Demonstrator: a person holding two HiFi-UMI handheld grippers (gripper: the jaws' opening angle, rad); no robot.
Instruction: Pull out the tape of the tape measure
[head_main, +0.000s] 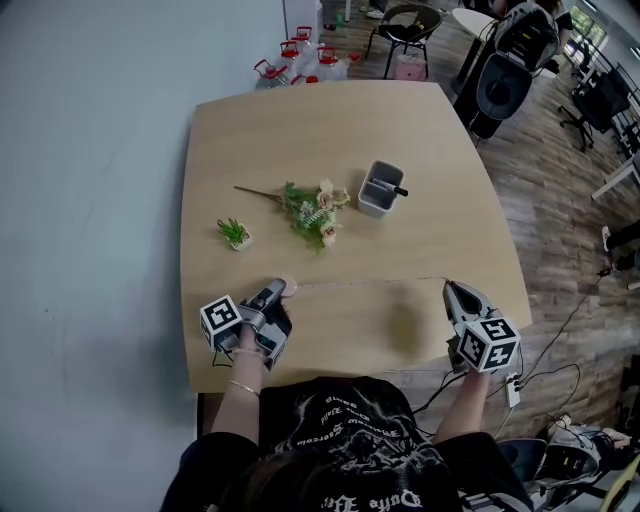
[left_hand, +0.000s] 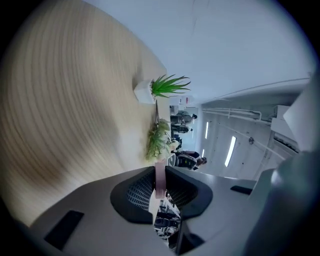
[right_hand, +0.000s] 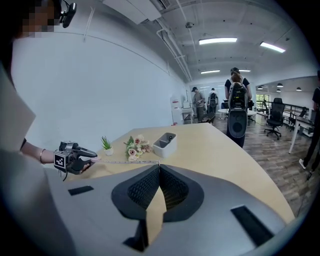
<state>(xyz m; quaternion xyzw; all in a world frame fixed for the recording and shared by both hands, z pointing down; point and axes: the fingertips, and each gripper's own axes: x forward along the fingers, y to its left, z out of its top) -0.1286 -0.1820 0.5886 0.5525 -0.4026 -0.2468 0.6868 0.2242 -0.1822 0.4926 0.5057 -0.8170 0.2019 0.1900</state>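
A small pink tape measure (head_main: 287, 287) sits between the jaws of my left gripper (head_main: 278, 292), near the table's front left. In the left gripper view the pink case (left_hand: 160, 181) is pinched edge-on between the pads. Its thin pale tape (head_main: 370, 283) stretches rightward just above the wooden table (head_main: 330, 120) to my right gripper (head_main: 448, 287), which is shut on the tape's end. In the right gripper view the tape (right_hand: 125, 161) runs from the closed tips of the right gripper (right_hand: 159, 166) across to the left gripper (right_hand: 90, 154).
Beyond the tape lie an artificial flower spray (head_main: 310, 210), a small potted plant (head_main: 235, 234) and a white pen holder (head_main: 380, 188). Red-capped bottles (head_main: 300, 55) stand on the floor past the far edge. Chairs and people (right_hand: 237, 100) are off to the right.
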